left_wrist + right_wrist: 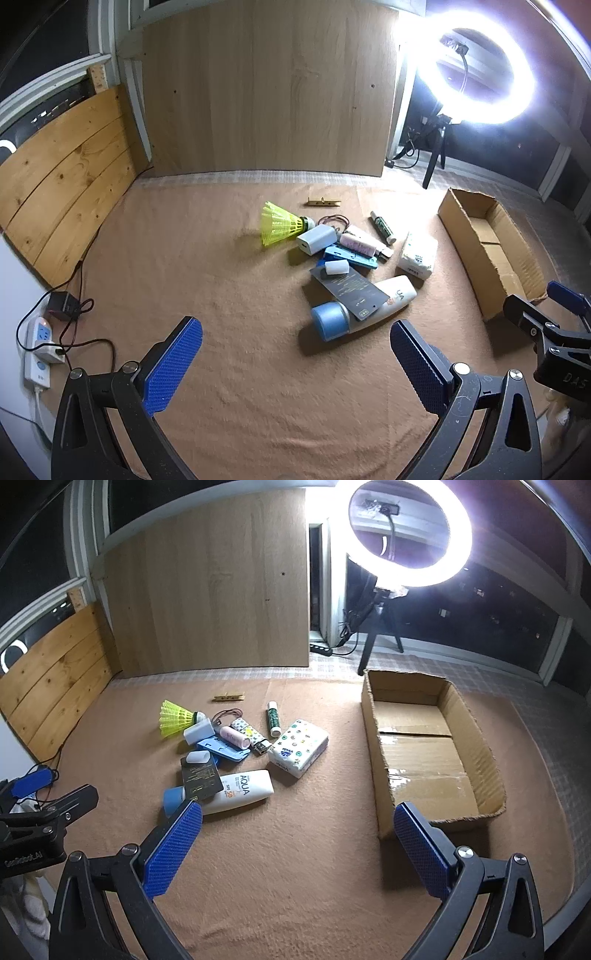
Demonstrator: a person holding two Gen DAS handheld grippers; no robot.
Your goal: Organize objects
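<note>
Left wrist view. Nearest: left gripper [295,363], both blue pads wide apart, holding nothing, above brown blanket [229,369]. Just beyond, a pile of small things: sunscreen tube [395,295] with blue cap, lying flat, near end toward the gripper; dark card [351,291] resting across the tube. Farther in the pile: white charger [317,239], blue plastic piece [352,257], pink roll [357,244], yellow shuttlecock [277,223] on its side at the far left of the pile. Tissue pack [417,254] just right of the pile. Wooden clothespin [324,202] apart, far side. Cardboard box [480,251] open, well to the right. Right gripper [557,317] at the right edge, only partly seen, also spread. Power strip [38,347] at the near left; ring light [469,66] far right.

Right wrist view. Nearest: right gripper [297,843], pads wide apart, nothing between them. Cardboard box [373,760] just beyond the right pad, upright, nothing visible inside. Sunscreen tube [243,788] beyond the left pad, marked AQUA. Tissue pack [299,747] between the pile and the box. Green stick [274,720] and lighter [256,740] on the far side of the tissue pack. Shuttlecock [175,718] at far left of the pile. Left gripper [48,794] at the left edge, spread apart.
</note>
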